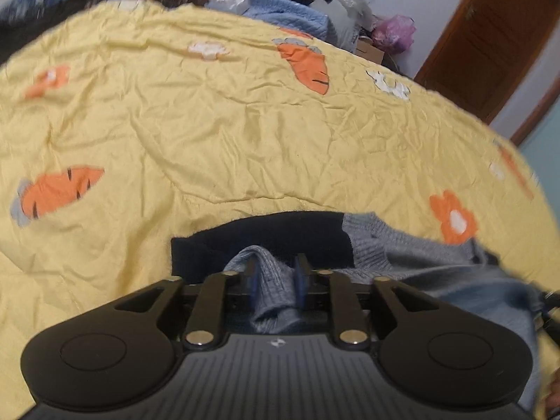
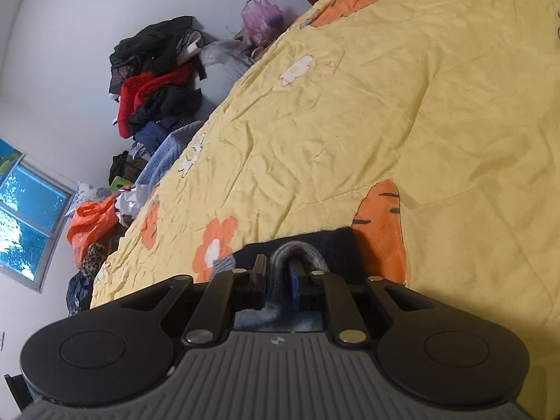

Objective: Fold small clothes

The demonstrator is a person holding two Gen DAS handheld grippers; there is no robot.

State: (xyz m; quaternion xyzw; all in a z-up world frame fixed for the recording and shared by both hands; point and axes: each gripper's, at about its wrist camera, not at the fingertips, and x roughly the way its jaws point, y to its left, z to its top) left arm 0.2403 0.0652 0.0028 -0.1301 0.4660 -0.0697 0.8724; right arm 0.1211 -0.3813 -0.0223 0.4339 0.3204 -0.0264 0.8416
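A small grey-blue knit garment point(image 1: 413, 262) with a dark navy band point(image 1: 266, 238) lies on a yellow quilt point(image 1: 210, 122) printed with carrots and flowers. My left gripper point(image 1: 274, 273) is shut on a bunched fold of the grey knit at the navy band. The garment stretches off to the right. In the right wrist view my right gripper point(image 2: 278, 276) is shut on another fold of the same knit garment point(image 2: 297, 250), by its navy band point(image 2: 336, 245). Both hold the cloth just above the quilt point(image 2: 350, 105).
Piles of clothes point(image 2: 154, 77) and bags, one orange point(image 2: 92, 227), are heaped beyond the bed's far side against a white wall. A purple bag point(image 1: 393, 31) and a brown wooden door point(image 1: 490, 35) stand at the back right. A window point(image 2: 24, 217) is at left.
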